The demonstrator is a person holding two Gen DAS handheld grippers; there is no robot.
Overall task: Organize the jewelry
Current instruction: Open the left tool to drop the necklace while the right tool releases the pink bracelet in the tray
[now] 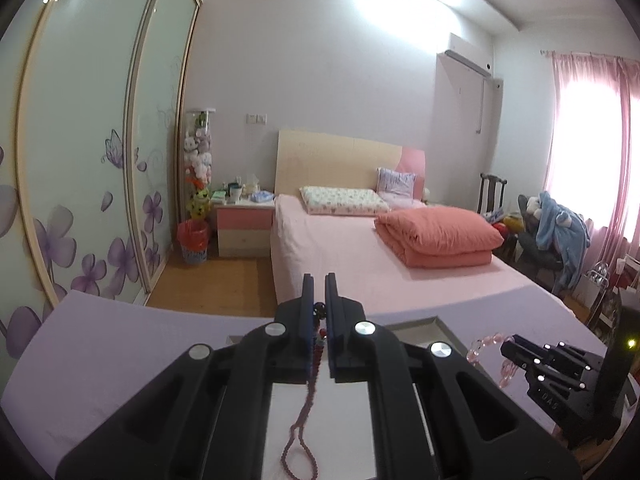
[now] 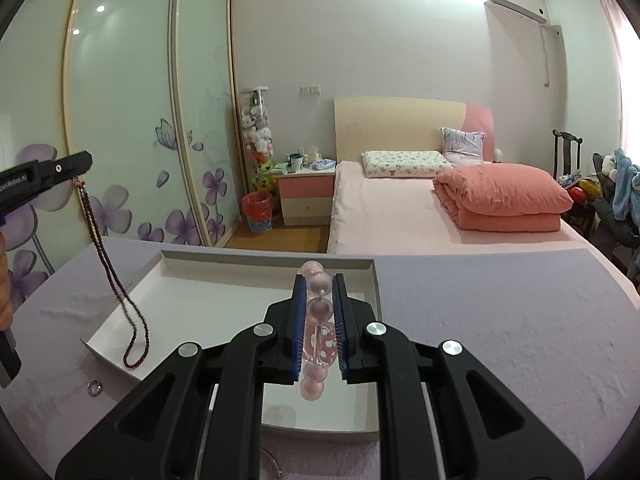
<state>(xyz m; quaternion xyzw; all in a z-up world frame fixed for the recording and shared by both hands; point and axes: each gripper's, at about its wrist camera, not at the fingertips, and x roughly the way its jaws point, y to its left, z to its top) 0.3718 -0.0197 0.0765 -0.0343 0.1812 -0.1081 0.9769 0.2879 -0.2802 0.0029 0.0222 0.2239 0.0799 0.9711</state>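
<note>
Left hand-held gripper (image 1: 319, 286), lower centre of the left wrist view: clenched on a long dark red beaded necklace (image 1: 298, 432). The strand runs down between the blue pads and ends in a loop over the shallow white rectangular tray (image 1: 448, 330). In the right wrist view the same gripper enters at the left edge and the necklace hangs from its tip, its lower loop lying on the tray floor at the tray's left side.

Right hand-held gripper (image 2: 318, 286), lower centre of its view: grasping a pink translucent bead bracelet (image 2: 318, 312), large round beads pinched between the pads, above the tray's middle.

Tray rests on a counter covered in lilac cloth (image 2: 500, 320). A small silver ring (image 2: 95, 388) lies on the cloth just beside the tray's lower left corner.

Background: pink bed (image 2: 384, 216).
</note>
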